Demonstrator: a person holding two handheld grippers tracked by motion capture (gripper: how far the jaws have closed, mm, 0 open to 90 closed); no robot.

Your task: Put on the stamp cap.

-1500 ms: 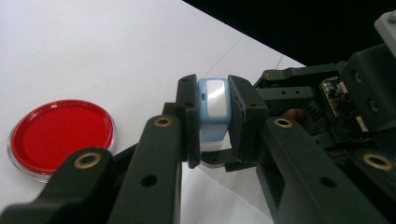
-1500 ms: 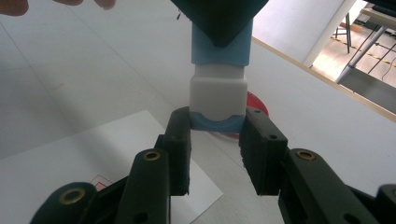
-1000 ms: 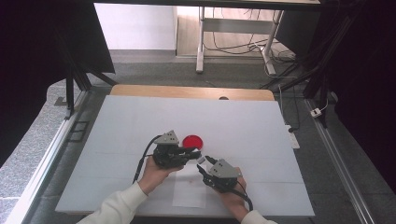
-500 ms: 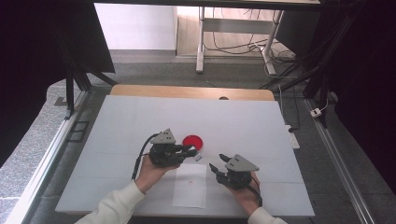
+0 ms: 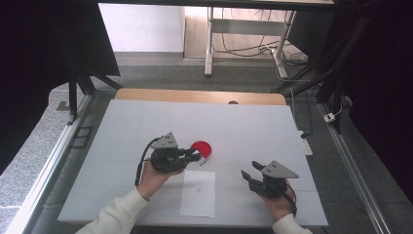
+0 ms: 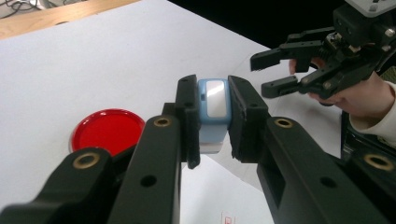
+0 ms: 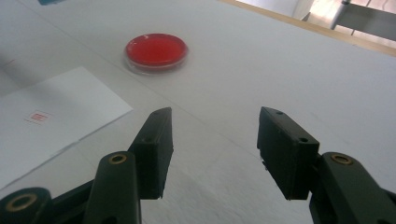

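My left gripper (image 5: 197, 157) hovers over the white table, shut on a small light-blue block (image 6: 214, 108) with a pale glossy face, held upright between the jaws. Just beyond it a round red dish (image 5: 201, 148) lies flat on the table. The same red dish (image 7: 156, 50) is seen ahead of my right gripper (image 7: 212, 140), which is open with nothing between its jaws. In the high view my right gripper (image 5: 249, 170) is to the right of a white paper sheet (image 5: 198, 192). A tiny red mark (image 7: 39, 116) sits on that sheet.
The white table top (image 5: 253, 126) has a wooden strip (image 5: 195, 95) along its far edge. Grey floor, metal rails and dark curtains surround it. A power strip (image 5: 305, 144) lies off the right edge.
My right gripper has drawn away to the right from beside the left gripper, past the paper. The left gripper has stayed by the red dish with the blue block.
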